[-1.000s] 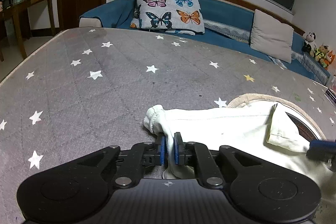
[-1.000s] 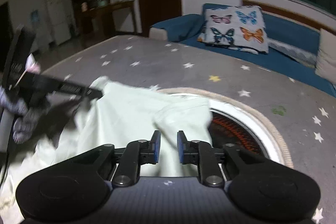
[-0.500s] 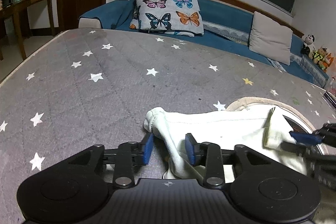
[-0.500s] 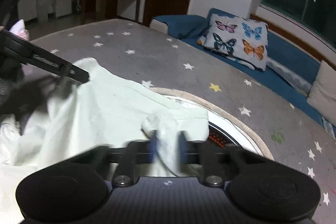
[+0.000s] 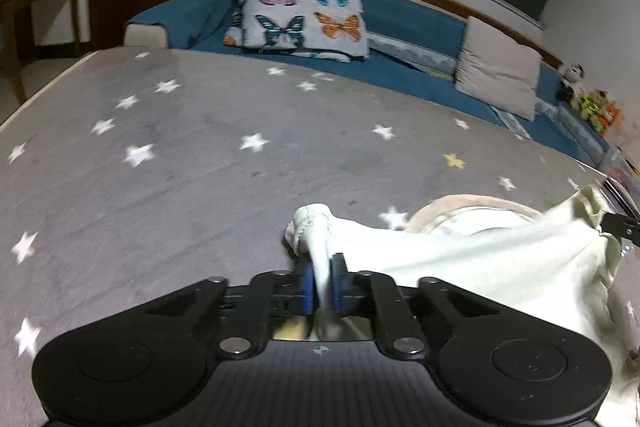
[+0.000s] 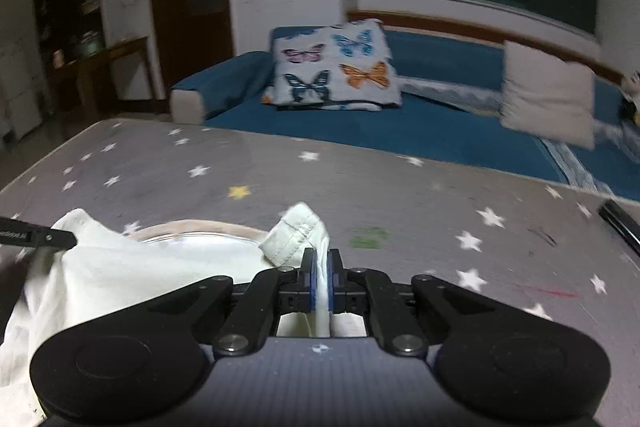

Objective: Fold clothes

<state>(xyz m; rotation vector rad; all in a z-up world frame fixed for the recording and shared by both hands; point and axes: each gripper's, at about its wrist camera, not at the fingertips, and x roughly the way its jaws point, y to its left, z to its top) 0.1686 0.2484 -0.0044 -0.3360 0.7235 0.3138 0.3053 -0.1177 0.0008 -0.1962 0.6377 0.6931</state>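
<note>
A cream-white garment (image 5: 460, 263) hangs stretched between the two grippers over the grey star-patterned table (image 5: 180, 187). My left gripper (image 5: 320, 285) is shut on one bunched corner of it, a knot of cloth poking out past the blue pads. In the right wrist view the same garment (image 6: 120, 275) spreads to the left, and my right gripper (image 6: 320, 283) is shut on a hemmed corner (image 6: 294, 235). The right gripper's tip shows at the right edge of the left wrist view, at the cloth's far corner. The left gripper's finger (image 6: 36, 237) shows at the left of the right wrist view.
A round beige-rimmed opening (image 5: 472, 205) in the table lies partly under the garment. Beyond the table stands a blue sofa (image 5: 400, 23) with a butterfly cushion (image 5: 304, 15) and a beige cushion (image 5: 496, 83). A dark flat object (image 6: 620, 223) lies at the table's right edge.
The left gripper opened half a second ago and has shut again on the garment corner. The right gripper has closed on the hemmed corner and both have lifted, drawing the cloth taut.
</note>
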